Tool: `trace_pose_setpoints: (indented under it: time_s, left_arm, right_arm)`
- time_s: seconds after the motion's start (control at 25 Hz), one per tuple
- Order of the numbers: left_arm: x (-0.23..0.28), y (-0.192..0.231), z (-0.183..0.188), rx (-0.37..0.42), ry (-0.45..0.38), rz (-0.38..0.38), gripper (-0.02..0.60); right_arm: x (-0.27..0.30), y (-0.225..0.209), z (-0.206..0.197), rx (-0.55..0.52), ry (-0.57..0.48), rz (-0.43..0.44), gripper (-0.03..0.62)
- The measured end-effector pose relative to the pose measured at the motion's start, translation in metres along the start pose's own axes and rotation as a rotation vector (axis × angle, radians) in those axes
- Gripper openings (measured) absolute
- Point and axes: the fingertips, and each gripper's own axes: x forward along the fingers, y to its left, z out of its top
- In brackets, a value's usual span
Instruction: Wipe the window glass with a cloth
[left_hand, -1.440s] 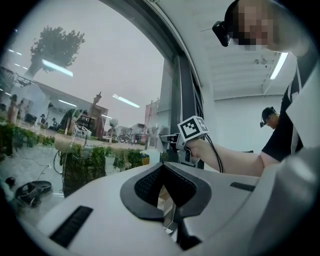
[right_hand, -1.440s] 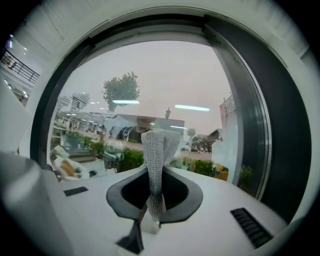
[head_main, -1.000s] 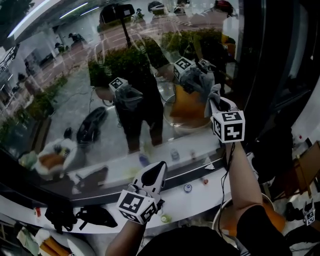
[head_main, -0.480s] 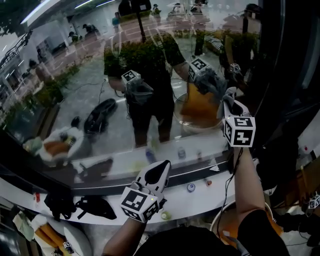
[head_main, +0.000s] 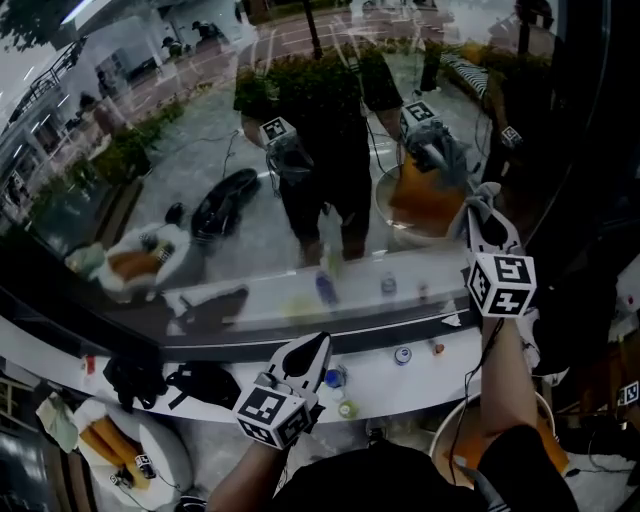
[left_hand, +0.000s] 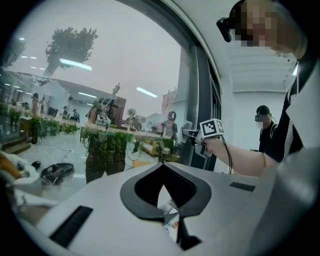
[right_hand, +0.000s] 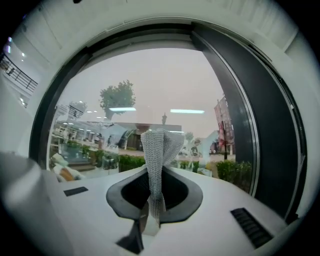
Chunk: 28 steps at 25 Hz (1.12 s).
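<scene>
The window glass (head_main: 200, 120) fills the upper head view and mirrors both grippers. My right gripper (head_main: 487, 228) is raised at the right, shut on a grey mesh cloth (head_main: 478, 203) whose free end lies against the pane. In the right gripper view the cloth (right_hand: 159, 150) stands up from the shut right gripper (right_hand: 151, 220) in front of the glass (right_hand: 125, 90). My left gripper (head_main: 306, 358) hangs low over the sill, apart from the glass, shut with nothing in it. The left gripper view shows the left gripper (left_hand: 172, 220) with its jaws together.
A white sill (head_main: 440, 375) below the pane carries small bottles and caps (head_main: 402, 354). A dark window frame (head_main: 590, 150) borders the glass on the right. A black bag (head_main: 205, 383) lies lower left, an orange bucket (head_main: 455, 440) lower right. Another person (left_hand: 265, 130) stands behind.
The right gripper with the cloth has slid down and to the right along the glass. The left gripper has stayed low by the sill.
</scene>
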Motion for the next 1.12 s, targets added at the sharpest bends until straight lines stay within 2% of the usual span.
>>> trace_pose_setpoints:
  time_s: [0.32,0.44,0.52,0.72,0.88,1.12]
  left_arm:
    - [-0.108,0.037,-0.043,-0.046,0.027,0.04,0.006]
    - [-0.146,0.048,-0.055,-0.038,0.003,0.048,0.006]
    - [-0.169,0.053,-0.06,-0.066,-0.017,0.061,0.006]
    - [-0.218,0.051,-0.079,-0.089,0.001,0.034,0.006]
    - [-0.253,0.04,-0.085,-0.104,-0.003,0.003,0.006]
    - [-0.293,0.026,-0.105,-0.121,0.004,-0.043,0.006]
  right_arm:
    - [-0.093,0.156,-0.035,0.073,0.023,0.172,0.052]
    - [-0.128,0.22,-0.049,0.097,0.048,0.224,0.052]
    - [-0.15,0.26,-0.057,0.119,0.066,0.252,0.052]
    - [-0.209,0.348,-0.073,0.159,0.118,0.314,0.052]
    - [-0.257,0.401,-0.086,0.158,0.158,0.345,0.052]
    - [-0.317,0.436,-0.102,0.15,0.179,0.318,0.052]
